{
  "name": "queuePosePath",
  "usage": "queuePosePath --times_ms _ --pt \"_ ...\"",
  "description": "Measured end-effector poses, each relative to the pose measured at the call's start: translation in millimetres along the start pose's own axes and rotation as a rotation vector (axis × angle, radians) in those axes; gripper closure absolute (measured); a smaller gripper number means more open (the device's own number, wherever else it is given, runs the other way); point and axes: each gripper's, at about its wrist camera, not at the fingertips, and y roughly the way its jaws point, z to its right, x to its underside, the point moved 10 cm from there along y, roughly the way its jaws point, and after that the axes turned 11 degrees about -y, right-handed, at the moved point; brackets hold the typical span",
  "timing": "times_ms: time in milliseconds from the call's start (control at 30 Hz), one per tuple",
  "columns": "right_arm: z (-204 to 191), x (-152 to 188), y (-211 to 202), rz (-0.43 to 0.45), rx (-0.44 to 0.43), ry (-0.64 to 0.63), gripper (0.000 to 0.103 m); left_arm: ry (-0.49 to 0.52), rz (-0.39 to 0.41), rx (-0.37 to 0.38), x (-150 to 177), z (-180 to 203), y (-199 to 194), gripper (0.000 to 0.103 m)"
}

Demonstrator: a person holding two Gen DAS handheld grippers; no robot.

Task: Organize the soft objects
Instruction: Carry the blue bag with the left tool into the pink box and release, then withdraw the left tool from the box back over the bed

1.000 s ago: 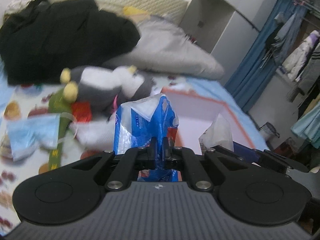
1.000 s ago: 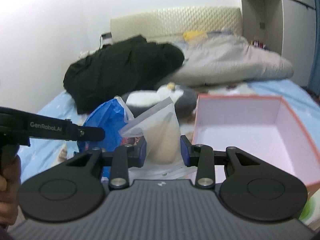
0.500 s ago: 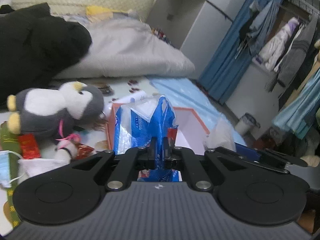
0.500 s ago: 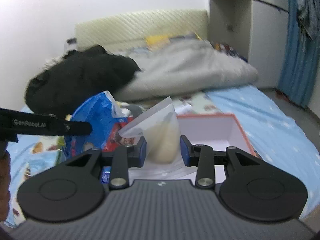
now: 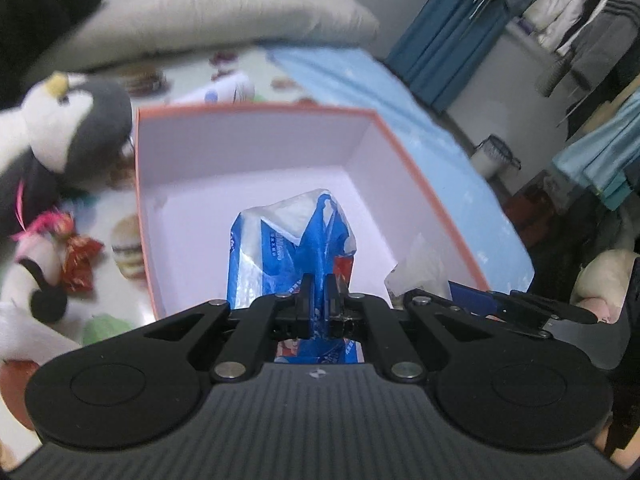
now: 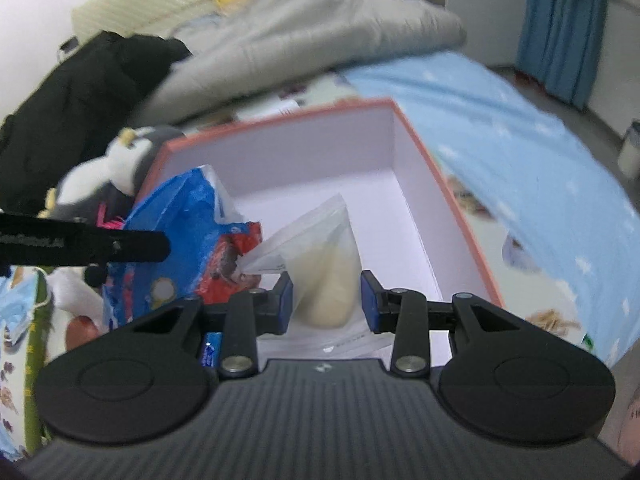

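Observation:
An open box (image 5: 256,148) with an orange rim and white inside lies on the bed. My left gripper (image 5: 319,292) is shut on a blue and white plastic pack (image 5: 288,248), which hangs over the box floor near its front wall. My right gripper (image 6: 326,296) is shut on a clear bag (image 6: 324,264) of cream-coloured soft stuff, held over the same box (image 6: 280,148). In the right wrist view the blue pack (image 6: 176,220) is just to the left and touches the clear bag's top corner. The clear bag (image 5: 424,264) also shows at the right of the left wrist view.
A grey and white penguin plush (image 5: 72,128) lies against the box's left side, with a small white plush (image 5: 36,272) and a red wrapper (image 5: 78,260) below it. A grey quilt (image 6: 304,32) and a black coat (image 6: 80,92) fill the far bed. Clothes (image 5: 580,20) hang at the right.
Both grippers have swung right and dipped down with their loads. The box, earlier ahead and to the right, is now directly under the blue pack and the clear bag.

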Motion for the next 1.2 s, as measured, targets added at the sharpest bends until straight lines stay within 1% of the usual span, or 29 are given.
queuePosePath --times_ms 100,200,233,267,300,433,567,667,767,800,900,1000,1067,1133,1200 --pt "4.2 12.0 10.7 -0.027 -0.011 0.013 0.063 0.012 -0.018 -0.012 6.0 -3.0 12.0 0.097" --pt "4.2 16.9 11.3 -0.038 -0.014 0.007 0.059 0.007 -0.047 -0.021 10.0 -7.2 23.0 0.091" --pt "4.9 17.8 10.4 -0.038 -0.019 0.009 0.052 0.005 -0.047 -0.021 12.3 -9.0 20.5 0.082" --pt "4.9 18.2 10.2 -0.035 -0.026 0.015 0.048 0.003 -0.045 -0.025 12.9 -10.6 20.8 0.070" --pt "6.1 17.7 8.6 -0.028 -0.030 0.021 0.043 0.004 -0.039 -0.027 13.5 -11.5 20.3 0.065" --pt "8.3 13.0 -1.2 0.012 -0.038 0.041 0.043 0.039 -0.004 -0.034 16.4 -10.1 3.9 0.064" --pt "6.2 6.6 -17.5 0.065 -0.043 0.049 0.043 0.060 0.048 -0.017 16.7 -7.6 -21.4 0.064" --pt "2.3 -0.3 -34.6 0.110 -0.032 0.038 0.043 0.075 0.094 -0.013 15.1 -5.7 -45.0 0.064" --pt "-4.1 -8.8 -58.0 0.170 -0.025 0.040 0.043 0.066 0.120 -0.007 15.9 -2.8 -70.5 0.064" --pt "-8.0 -12.4 -68.6 0.199 -0.030 0.039 0.043 0.068 0.133 0.004 16.4 -0.5 -81.1 0.064" --pt "-19.8 -20.3 -93.8 0.255 -0.036 0.020 0.043 0.067 0.179 0.005 16.9 1.6 -110.4 0.063" --pt "-33.4 -24.7 -117.2 0.309 -0.052 0.002 0.043 0.067 0.215 0.038 20.4 2.1 -136.6 0.060" --pt "-43.1 -24.8 -129.2 0.334 -0.059 -0.012 0.042 0.069 0.241 0.038 24.8 -0.4 -150.9 0.055" --pt "-52.6 -22.9 -137.1 0.349 -0.079 -0.020 0.042 0.080 0.270 0.043 31.2 -3.7 -164.9 0.054" --pt "-61.1 -19.3 -143.0 0.361 -0.095 -0.025 0.042 0.094 0.293 0.032 38.5 -7.7 -176.1 0.054"
